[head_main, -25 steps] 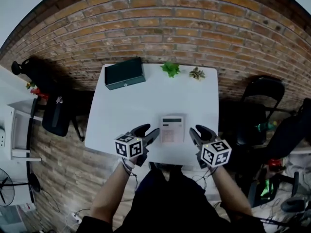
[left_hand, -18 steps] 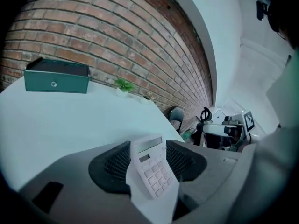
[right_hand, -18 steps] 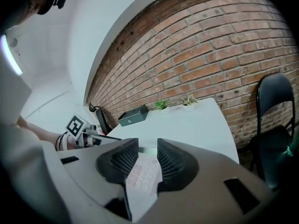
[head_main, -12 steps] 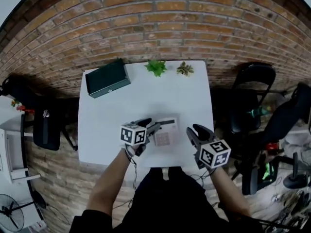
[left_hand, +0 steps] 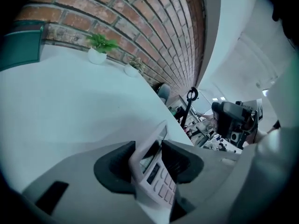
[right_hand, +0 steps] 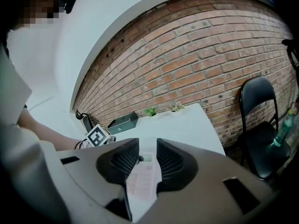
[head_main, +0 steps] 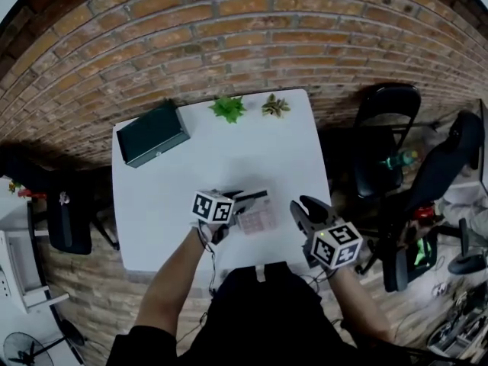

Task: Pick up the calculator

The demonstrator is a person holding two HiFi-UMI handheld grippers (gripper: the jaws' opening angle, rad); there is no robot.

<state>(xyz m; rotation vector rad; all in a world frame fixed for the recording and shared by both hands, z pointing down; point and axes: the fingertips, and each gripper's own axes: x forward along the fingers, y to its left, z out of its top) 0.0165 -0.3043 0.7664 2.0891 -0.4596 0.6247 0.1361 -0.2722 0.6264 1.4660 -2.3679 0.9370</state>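
One white table (head_main: 267, 158) is bearing one calculator (head_main: 255, 218) near, one dark green box (head_main: 152, 133) far left and two potted plants (head_main: 228, 109) (head_main: 275, 105) far. Two black chairs (head_main: 385, 117) (head_main: 442, 170) are standing right.

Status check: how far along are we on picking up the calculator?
Done: the left gripper has the calculator between its pads. In hand: its jaws are closing and look pressed on both faces, with one end seemingly tipped up off the white table. Left: the lift itself, as the head view shows the calculator at table level. The right gripper is open beside it, gripping nothing.
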